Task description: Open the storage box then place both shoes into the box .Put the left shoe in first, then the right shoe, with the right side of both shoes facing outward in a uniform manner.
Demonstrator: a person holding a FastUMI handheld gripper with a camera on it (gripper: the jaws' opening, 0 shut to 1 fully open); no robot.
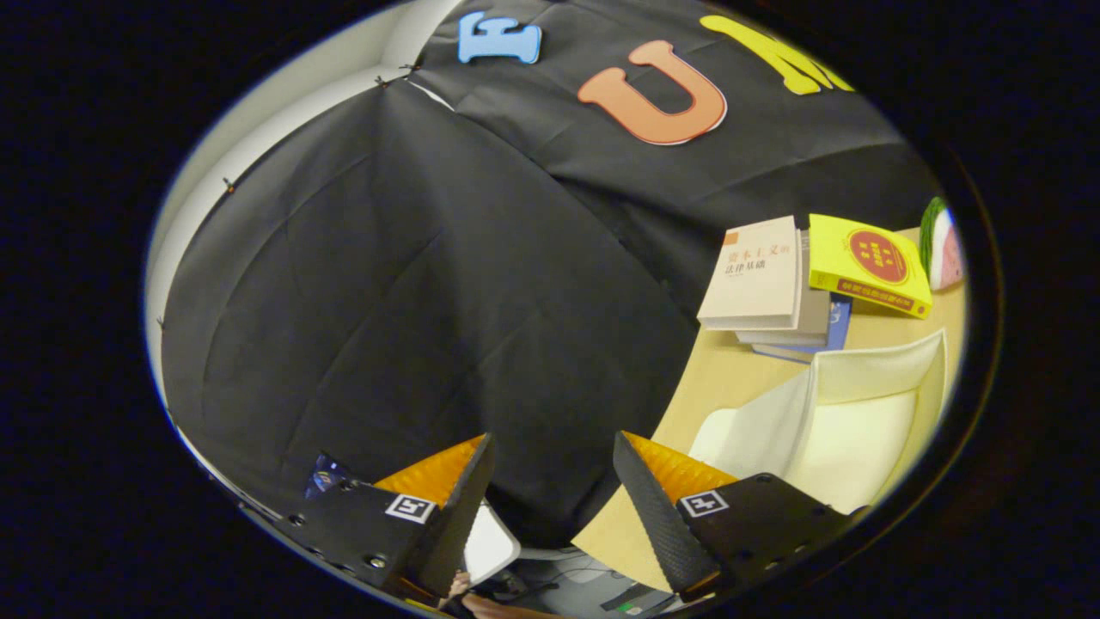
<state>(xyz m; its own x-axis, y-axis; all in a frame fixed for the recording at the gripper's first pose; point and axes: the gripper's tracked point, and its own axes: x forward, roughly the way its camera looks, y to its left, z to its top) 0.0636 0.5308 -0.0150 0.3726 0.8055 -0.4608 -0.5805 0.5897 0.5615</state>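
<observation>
My gripper (552,451) is open, its two fingers apart with nothing between them. It is tilted and points at the black cloth wall of the booth, off the edge of the table. To the right of the right finger (657,507) stands the white storage box (846,421) on the wooden table (730,370); I see its pale walls and inside, and no shoe in the part that shows.
Beyond the box, a stack of books (769,288) lies on the table, with a yellow book (868,265) beside it and a watermelon-slice toy (941,245) farther right. The table's edge runs close to the right finger.
</observation>
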